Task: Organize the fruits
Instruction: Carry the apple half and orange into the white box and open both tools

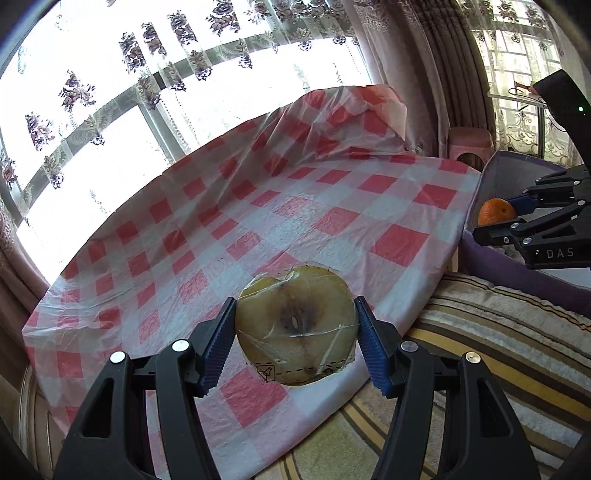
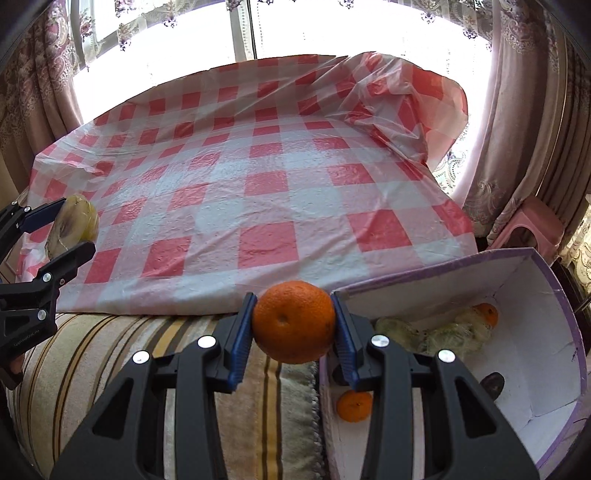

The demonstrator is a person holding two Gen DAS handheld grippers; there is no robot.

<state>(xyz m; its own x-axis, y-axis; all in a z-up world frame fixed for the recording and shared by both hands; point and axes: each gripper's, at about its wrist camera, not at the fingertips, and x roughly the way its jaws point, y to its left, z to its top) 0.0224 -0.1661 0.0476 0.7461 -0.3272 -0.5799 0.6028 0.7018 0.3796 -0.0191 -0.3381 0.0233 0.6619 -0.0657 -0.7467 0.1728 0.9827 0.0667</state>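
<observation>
Left gripper [image 1: 295, 328] pitched down, clamping wrapped apple half [image 1: 295, 325]; right gripper [image 2: 294, 323] at its 3 o'clock, steeper, pinching orange [image 2: 293, 321].

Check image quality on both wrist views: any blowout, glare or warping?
Left wrist view: window blown out white, sheen on the plastic-wrapped yellow apple half, strong fisheye bend at the edges. Right wrist view: window also clipped, glare on the red-and-white checked plastic tablecloth; round orange fruit sharp.
</observation>
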